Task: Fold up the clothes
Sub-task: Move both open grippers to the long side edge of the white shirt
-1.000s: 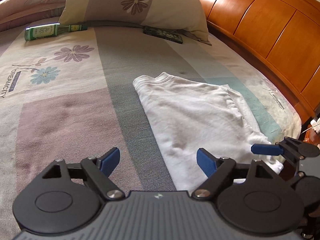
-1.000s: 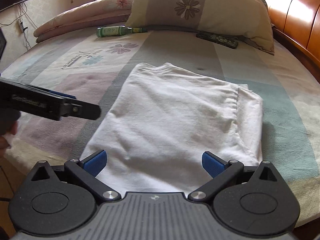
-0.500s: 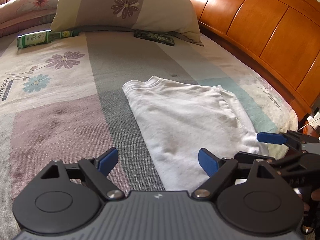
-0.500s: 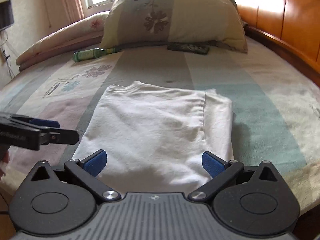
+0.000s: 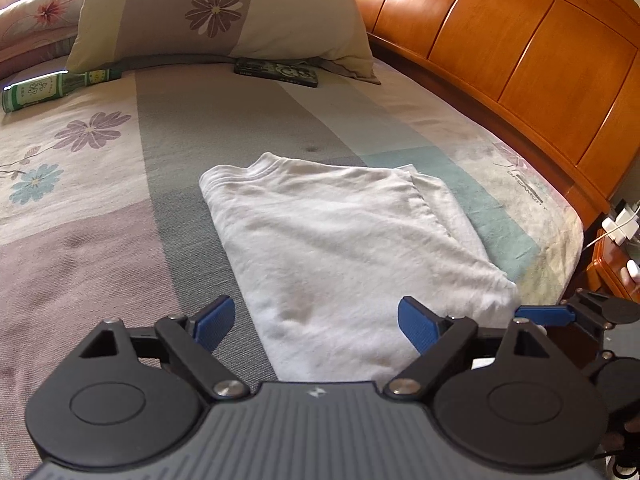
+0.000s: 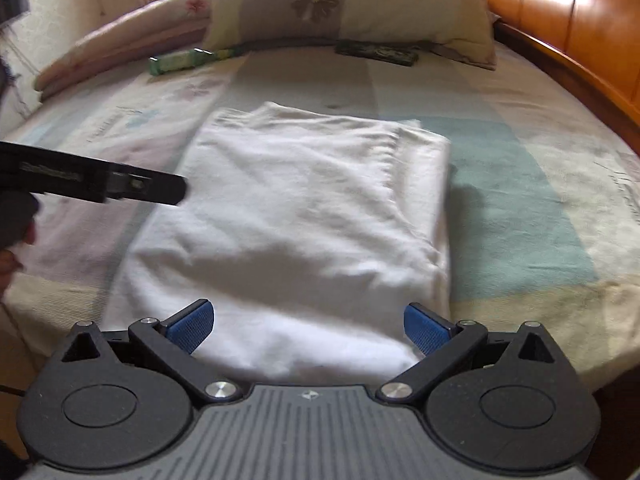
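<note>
A white garment [image 5: 344,256], folded into a rough rectangle with its collar at the far end, lies flat on the patterned bedsheet [image 5: 92,240]. My left gripper [image 5: 316,318] stands open just short of the garment's near left corner, with the cloth's left edge running between the blue pads and neither pad touching it. My right gripper [image 6: 308,322] is open over the near edge of the garment [image 6: 304,216], nothing pinched. Each gripper shows in the other's view: the right gripper [image 5: 560,314] at the near right corner, the left gripper [image 6: 120,184] at the left side.
A large floral pillow [image 5: 224,12] lies at the head of the bed, with a green bottle [image 5: 48,90] and a flat dark box [image 5: 276,72] before it. A wooden headboard [image 5: 520,52] curves along the right. A nightstand with a white charger [image 5: 618,228] stands past the bed's edge.
Both grippers have drifted sideways along the near edge of the garment, so it sits more centred in the right wrist view. The jaws stayed open and the garment has not moved.
</note>
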A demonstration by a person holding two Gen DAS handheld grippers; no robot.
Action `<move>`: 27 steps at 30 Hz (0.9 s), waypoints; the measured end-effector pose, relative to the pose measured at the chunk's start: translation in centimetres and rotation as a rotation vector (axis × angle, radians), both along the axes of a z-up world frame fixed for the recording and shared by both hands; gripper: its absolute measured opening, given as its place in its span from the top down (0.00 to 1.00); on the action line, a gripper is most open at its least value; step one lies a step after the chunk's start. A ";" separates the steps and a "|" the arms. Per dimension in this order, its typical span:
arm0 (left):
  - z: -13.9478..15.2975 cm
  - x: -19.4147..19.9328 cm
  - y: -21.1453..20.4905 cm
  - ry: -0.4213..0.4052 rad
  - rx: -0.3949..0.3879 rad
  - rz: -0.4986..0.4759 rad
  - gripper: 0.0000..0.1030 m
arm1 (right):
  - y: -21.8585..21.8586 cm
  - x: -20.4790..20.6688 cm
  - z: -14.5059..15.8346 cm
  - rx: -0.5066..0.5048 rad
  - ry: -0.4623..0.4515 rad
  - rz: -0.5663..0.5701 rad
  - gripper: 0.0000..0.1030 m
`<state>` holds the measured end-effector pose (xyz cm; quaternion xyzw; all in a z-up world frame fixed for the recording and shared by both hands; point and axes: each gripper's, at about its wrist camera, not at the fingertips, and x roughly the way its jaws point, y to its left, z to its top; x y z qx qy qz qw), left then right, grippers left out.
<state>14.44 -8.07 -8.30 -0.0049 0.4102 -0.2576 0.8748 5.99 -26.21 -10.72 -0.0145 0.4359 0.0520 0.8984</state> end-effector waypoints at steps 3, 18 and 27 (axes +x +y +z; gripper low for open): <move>0.2 -0.2 -0.3 -0.005 -0.001 -0.018 0.14 | -2.5 -0.6 1.0 0.060 -0.021 -0.061 0.00; 0.5 -0.1 -1.1 0.004 -0.022 -0.048 0.14 | -1.3 -1.1 1.5 0.077 -0.040 -0.018 0.00; -0.5 1.5 -3.4 0.059 -0.031 -0.092 0.12 | 0.2 3.2 1.7 0.147 -0.063 0.085 0.00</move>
